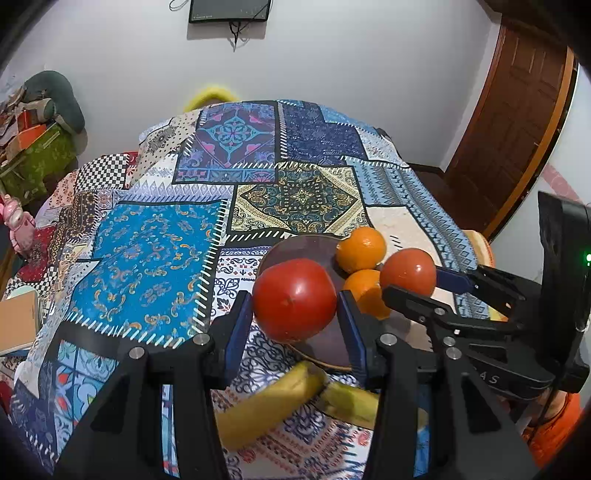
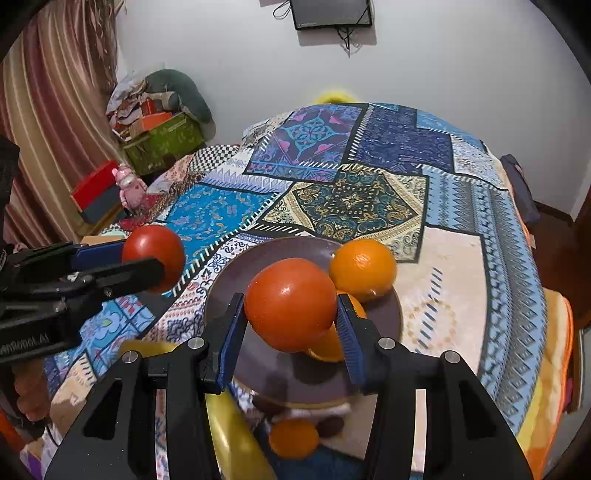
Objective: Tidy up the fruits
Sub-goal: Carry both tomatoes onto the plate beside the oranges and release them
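Note:
My left gripper (image 1: pixel 295 306) is shut on a red tomato (image 1: pixel 294 300) and holds it above the near rim of the dark plate (image 1: pixel 295 245). My right gripper (image 2: pixel 291 314) is shut on an orange-red tomato (image 2: pixel 290 303) above the same plate (image 2: pixel 236 273); it shows at the right of the left wrist view (image 1: pixel 408 272). Two oranges lie on the plate, one at the far edge (image 1: pixel 361 249) (image 2: pixel 362 268), one partly hidden behind the held fruit (image 1: pixel 365 290). Two bananas (image 1: pixel 266 402) (image 1: pixel 351 404) lie on the cloth in front of the plate. Another orange (image 2: pixel 293 437) lies below the plate's near edge.
A patchwork cloth (image 1: pixel 147 258) covers the table. Boxes and clutter (image 2: pixel 159 136) stand at the far left by a curtain. A wooden door (image 1: pixel 509 122) is at the right. A monitor (image 1: pixel 229 9) hangs on the wall.

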`<move>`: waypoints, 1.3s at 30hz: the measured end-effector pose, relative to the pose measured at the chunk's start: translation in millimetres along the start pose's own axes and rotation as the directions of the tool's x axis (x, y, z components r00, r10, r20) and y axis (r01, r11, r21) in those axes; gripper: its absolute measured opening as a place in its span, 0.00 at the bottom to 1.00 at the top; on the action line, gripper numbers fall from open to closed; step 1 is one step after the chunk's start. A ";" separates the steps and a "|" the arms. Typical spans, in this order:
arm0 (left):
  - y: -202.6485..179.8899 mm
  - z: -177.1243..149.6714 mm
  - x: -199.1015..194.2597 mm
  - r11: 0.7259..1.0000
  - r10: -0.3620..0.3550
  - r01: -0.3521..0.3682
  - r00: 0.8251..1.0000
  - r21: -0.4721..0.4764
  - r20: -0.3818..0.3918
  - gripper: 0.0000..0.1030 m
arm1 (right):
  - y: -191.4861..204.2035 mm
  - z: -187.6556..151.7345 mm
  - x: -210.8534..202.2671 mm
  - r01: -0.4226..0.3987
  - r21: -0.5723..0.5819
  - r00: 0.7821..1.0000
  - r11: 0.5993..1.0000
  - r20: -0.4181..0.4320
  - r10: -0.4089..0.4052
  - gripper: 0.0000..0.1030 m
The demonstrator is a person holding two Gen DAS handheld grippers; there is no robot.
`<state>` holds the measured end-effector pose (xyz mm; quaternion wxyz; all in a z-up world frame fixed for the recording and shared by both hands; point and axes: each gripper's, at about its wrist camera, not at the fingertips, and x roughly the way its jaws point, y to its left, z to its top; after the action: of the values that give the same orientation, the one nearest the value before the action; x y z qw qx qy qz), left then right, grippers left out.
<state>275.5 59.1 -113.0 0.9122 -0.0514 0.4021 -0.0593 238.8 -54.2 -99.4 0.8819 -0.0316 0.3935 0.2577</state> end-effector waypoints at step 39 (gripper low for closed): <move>-6.6 1.7 66.6 0.998 -0.060 0.060 0.993 0.000 -0.104 0.44 | -19.5 2.6 16.3 0.030 -0.010 0.998 1.000 -0.060 -0.030 0.46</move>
<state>320.9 42.6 -159.4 0.8879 -0.0588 0.4473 -0.0901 259.0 -63.5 -112.1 0.8732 -0.0494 0.4183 0.2451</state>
